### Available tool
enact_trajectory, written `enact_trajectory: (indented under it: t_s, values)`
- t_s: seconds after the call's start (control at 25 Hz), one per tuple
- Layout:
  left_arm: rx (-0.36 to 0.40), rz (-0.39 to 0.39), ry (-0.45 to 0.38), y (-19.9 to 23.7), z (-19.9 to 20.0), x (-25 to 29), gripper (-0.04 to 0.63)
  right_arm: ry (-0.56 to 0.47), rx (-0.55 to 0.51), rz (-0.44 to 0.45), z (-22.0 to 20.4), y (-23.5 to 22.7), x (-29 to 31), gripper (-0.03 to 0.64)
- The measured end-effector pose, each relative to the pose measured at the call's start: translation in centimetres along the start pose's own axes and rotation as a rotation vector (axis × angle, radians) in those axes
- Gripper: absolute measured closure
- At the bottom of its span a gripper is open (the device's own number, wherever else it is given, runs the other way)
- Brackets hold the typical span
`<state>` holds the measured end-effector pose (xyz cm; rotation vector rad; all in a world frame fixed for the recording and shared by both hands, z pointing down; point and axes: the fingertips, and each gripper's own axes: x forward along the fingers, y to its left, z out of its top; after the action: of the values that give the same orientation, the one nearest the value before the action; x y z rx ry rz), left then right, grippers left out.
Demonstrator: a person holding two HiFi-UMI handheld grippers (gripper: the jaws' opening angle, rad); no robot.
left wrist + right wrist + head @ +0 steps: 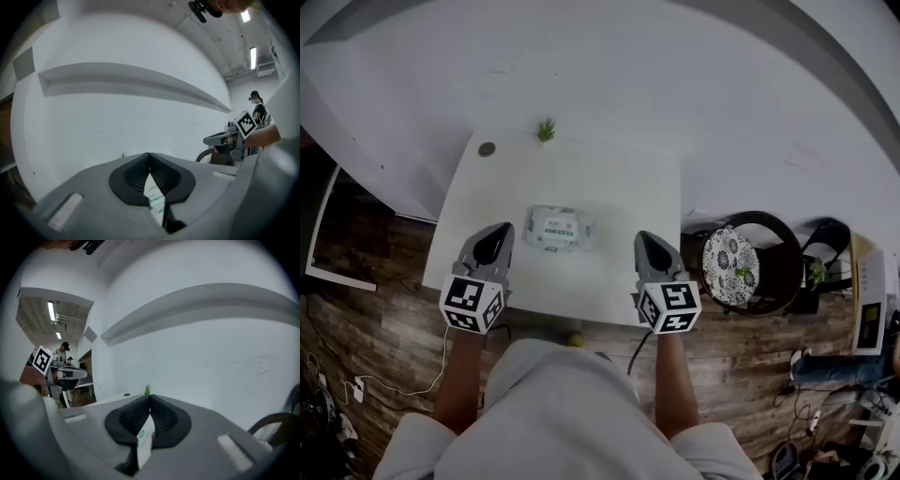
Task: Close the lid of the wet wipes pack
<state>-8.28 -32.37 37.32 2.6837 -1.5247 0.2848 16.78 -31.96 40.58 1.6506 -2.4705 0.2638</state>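
1. My left gripper is closed, pads meeting at the tips with nothing pinched. The printed strip showing in the slit below the tips is the pack lying beyond on the table.
2. My right gripper is closed tip to tip as well, and empty.
3. The wet wipes pack lies flat near the middle of the white table, between my 2 grippers and a little ahead of them, apart from both. Its label faces up. From the head view I cannot tell how far the flap stands up or which edge is hinged.
4. I judge closed jaws suit this step: a blunt tip pushes a flap better than a pinch, so I would leave both shut.
5. I would rest 1 tip on an end of the pack to steady it, then bring the other down onto the flap's free edge.
6. The pack looks soft, so I would press slowly and run along the edge until it seats.
7. The main risk is the pack sliding towards the small plant. Push down, not forward.
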Motion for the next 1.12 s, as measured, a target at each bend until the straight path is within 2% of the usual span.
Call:
enact_trajectory:
  t_s: [0.2, 0.6, 1.12]
  values:
    - [0.014, 0.028, -0.03, -0.1, 1.0, -1.2, 0.597, -0.036, 0.025, -0.036, 0.3, -0.9, -2.0, 0.612]
    - [0.015, 0.065, -0.075, 0.6, 1.8, -2.4, 0.597, -0.091, 0.008, -0.082, 1.6, -1.6, -3.9, 0.612]
    - [-0.002, 0.107, -0.1, 1.8, 1.9, -3.1, 0.597, -0.096, -0.005, -0.109, 1.4, -2.7, -4.4, 0.614]
